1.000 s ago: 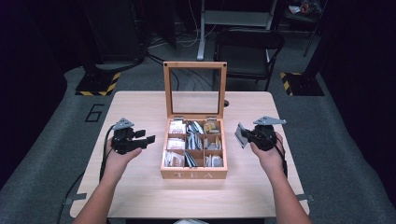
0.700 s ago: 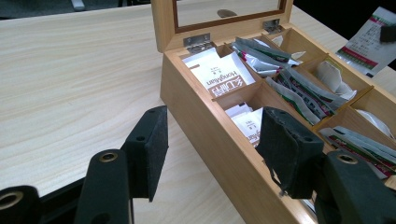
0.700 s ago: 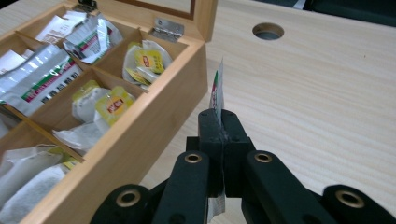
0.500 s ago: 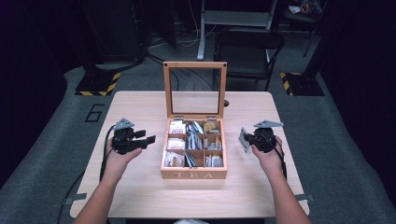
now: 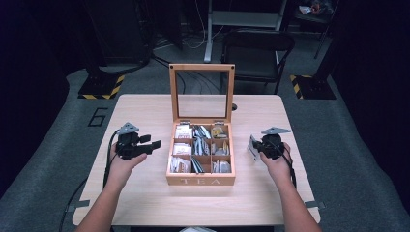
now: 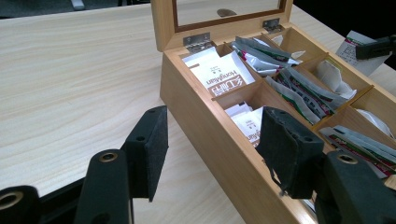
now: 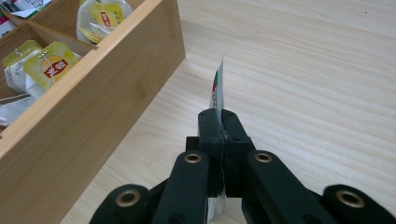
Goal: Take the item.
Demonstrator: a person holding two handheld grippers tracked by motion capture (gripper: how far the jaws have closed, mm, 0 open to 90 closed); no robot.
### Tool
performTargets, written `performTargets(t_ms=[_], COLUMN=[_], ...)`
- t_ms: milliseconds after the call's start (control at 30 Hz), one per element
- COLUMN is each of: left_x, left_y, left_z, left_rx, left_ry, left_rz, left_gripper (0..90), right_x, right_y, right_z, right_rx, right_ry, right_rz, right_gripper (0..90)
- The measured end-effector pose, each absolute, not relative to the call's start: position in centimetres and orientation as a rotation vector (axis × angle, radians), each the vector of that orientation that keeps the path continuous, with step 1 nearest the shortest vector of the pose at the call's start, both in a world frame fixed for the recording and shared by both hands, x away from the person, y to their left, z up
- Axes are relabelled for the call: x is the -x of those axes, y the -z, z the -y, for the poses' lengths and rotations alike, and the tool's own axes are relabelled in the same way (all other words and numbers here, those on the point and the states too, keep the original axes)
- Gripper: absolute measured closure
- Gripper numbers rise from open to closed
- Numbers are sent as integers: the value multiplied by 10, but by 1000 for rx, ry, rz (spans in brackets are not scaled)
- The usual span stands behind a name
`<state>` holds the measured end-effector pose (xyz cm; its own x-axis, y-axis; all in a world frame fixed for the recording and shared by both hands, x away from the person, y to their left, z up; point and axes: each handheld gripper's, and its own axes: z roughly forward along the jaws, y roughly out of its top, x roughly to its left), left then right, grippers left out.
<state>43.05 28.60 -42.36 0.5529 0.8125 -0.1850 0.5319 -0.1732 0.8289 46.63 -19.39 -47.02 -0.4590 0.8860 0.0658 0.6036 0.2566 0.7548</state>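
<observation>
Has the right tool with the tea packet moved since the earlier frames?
Yes. The right tool, shut on the tea packet, has sunk toward the table, lower against the tea box beside it.

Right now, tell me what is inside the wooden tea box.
The tea box has its glass lid raised. Its compartments hold tea sachets: white packets, silvery ones and yellow-labelled bags. Whatever lies beneath the top sachets is covered.

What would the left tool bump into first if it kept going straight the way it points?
Probably the wooden tea box: the open left tool points at its near side wall, right ahead of it, though the gap between them is hard to judge.
</observation>
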Motion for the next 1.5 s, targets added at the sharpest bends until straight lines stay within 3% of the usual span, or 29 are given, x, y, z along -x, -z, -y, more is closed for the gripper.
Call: performTargets(t_ms=[1133,1500], left_x=[-431,-431], left_y=[425,425], left_z=[-285,-284], left_rx=[-1863,-1863], left_ry=[-364,-362], left_rz=[-1096,-1096], left_gripper=[423,424], right_x=[-476,-478], right_y=[489,495], right_z=[234,240], right_rx=[-1539,-1564], right_ry=[-978,-974], right_rz=[-2080,-2075], right_gripper=[829,719])
